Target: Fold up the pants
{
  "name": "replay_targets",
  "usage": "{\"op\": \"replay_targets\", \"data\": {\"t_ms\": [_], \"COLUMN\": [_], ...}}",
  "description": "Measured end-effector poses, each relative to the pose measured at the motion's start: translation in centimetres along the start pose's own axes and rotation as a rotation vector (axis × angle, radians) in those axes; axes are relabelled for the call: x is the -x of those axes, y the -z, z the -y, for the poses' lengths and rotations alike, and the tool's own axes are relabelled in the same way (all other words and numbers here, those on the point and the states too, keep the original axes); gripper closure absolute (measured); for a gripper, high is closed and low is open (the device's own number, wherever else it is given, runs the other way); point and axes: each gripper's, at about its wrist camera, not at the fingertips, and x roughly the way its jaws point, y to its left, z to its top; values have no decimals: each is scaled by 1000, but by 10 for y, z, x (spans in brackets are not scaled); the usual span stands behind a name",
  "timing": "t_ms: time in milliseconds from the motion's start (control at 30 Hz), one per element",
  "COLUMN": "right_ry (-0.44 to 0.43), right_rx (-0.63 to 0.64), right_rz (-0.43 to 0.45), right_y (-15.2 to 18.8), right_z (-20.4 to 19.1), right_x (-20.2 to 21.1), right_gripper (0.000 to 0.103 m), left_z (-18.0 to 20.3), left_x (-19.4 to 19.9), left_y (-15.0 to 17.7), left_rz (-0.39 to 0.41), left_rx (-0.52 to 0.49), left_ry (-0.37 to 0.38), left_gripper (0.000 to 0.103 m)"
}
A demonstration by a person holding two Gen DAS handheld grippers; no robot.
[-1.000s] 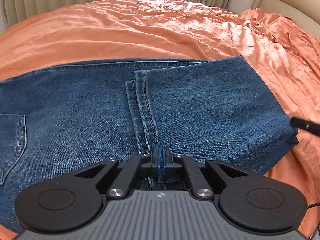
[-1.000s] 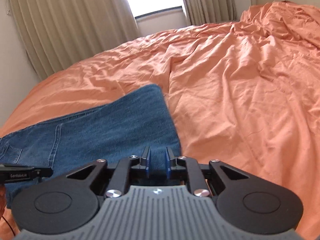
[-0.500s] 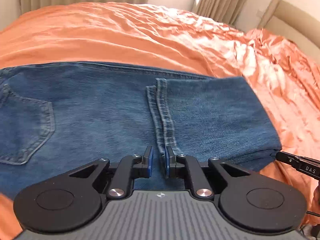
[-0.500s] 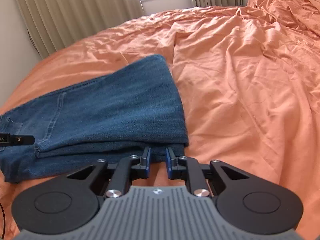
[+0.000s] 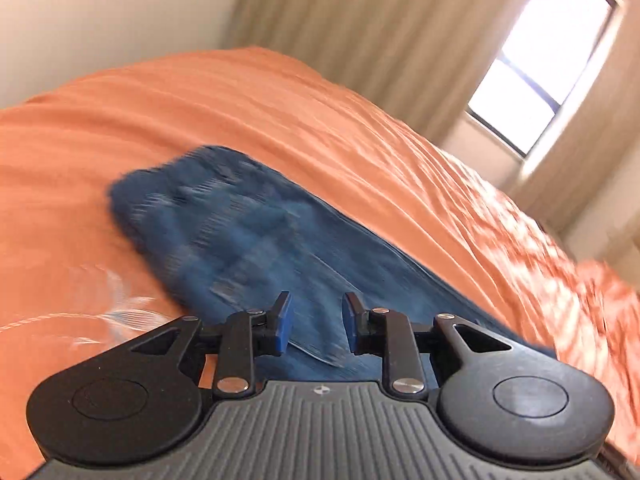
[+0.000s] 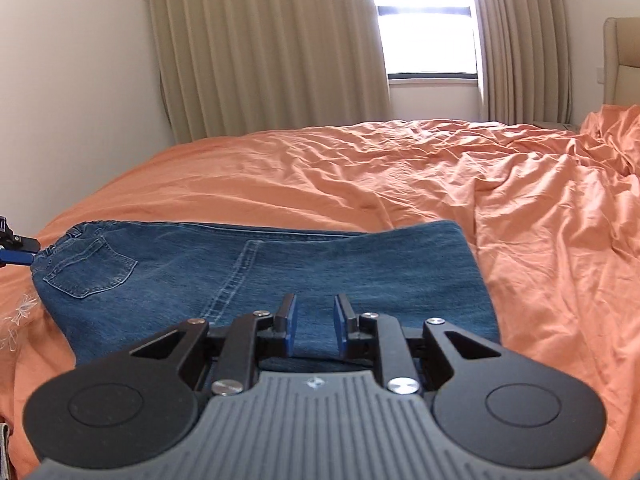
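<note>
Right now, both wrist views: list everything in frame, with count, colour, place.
jeans: one, blue denim, folded over, lying flat on the bed ahead of both grippers
bedsheet: one, orange, wrinkled, covers the bed
curtains: beige, hang either side of the window
window: one, bright, in the far wall
headboard: one, beige, right edge of the right wrist view
left gripper: one, black with blue pads, jaws opening, nothing between them
right gripper: one, black with blue pads, jaws opening, nothing between them
</note>
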Motion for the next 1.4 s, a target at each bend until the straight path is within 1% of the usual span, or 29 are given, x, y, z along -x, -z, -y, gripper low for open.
{"op": "replay_targets", "data": {"t_ms": [67, 133, 200, 267, 300, 367, 400, 467, 500, 533, 600, 633, 733, 833, 900, 967, 1067, 1133, 1167, 1233, 1267, 1300, 1400], "right_ry": [-18, -53, -72, -83, -88, -93, -94, -86, -85, -92, -96, -95, -104, -94, -92, -93, -95, -94, -92, -88, -83, -79, -78], "right_rx": [16, 8, -12, -26, -28, -28, -25, -17, -21, -29, -48, -61, -96, -42, -25, -29, -30, -28, -30, -39, -48, -58, -117], "right_rz": [-4, -19, -29, -37, -38, -37, -37, -48, -58, -68, -92, -106, -156, -212, -226, -232, -230, -231, -231, -225, -223, -224, -237], "right_y": [-3, -6, -7, -10, -11, -12, -11, -9, -8, -7, -5, -4, 0, 4, 5, 4, 4, 3, 2, 0, -1, -3, -6], "right_z": [-14, -24, -32, -39, -42, -45, -45, -43, -40, -37, -29, -26, -22, -26, -27, -27, -27, -27, -26, -24, -21, -19, -6], "right_x": [-12, -28, -43, -60, -68, -79, -84, -91, -95, -98, -106, -110, -121, -134, -138, -138, -137, -135, -134, -132, -130, -128, -123], "right_gripper": [87, 87, 87, 87, 87, 87, 87, 87, 87, 87, 87, 87, 86, 88, 88, 88, 88, 88, 88, 88, 87, 87, 87], "left_z": [-28, -62, -88, -111, -120, -131, -133, -133, -133, -135, -141, -141, -138, -132, -127, -123, -127, -123, -119, -112, -106, -100, -77], "left_x": [1, -1, -6, -15, -21, -33, -39, -54, -64, -73, -88, -95, -106, -116, -120, -124, -128, -128, -127, -117, -114, -109, -93], "left_y": [-9, -13, -15, -17, -18, -19, -20, -24, -25, -25, -23, -21, -21, -24, -23, -23, -30, -33, -33, -33, -36, -41, -58], "left_rz": [38, 66, 93, 107, 104, 123, 139, 134, 121, 109, 91, 88, 108, 121, 134, 135, 121, 118, 124, 153, 162, 175, 205], "left_rx": [109, 243, 361, 461, 518, 603, 619, 598, 588, 596, 632, 637, 607, 573, 545, 520, 517, 495, 476, 433, 413, 395, 356], "left_ry": [-35, -40, -63, -62, -49, -20, -26, -48, -76, -97, -92, -102, -138, -171, -189, -207, -213, -218, -227, -244, -250, -246, -196], "left_gripper": [74, 74, 74, 74, 73, 66, 60, 59, 59, 58, 56, 55, 53, 51, 52, 55, 65, 71, 72, 79, 81, 83, 85]}}
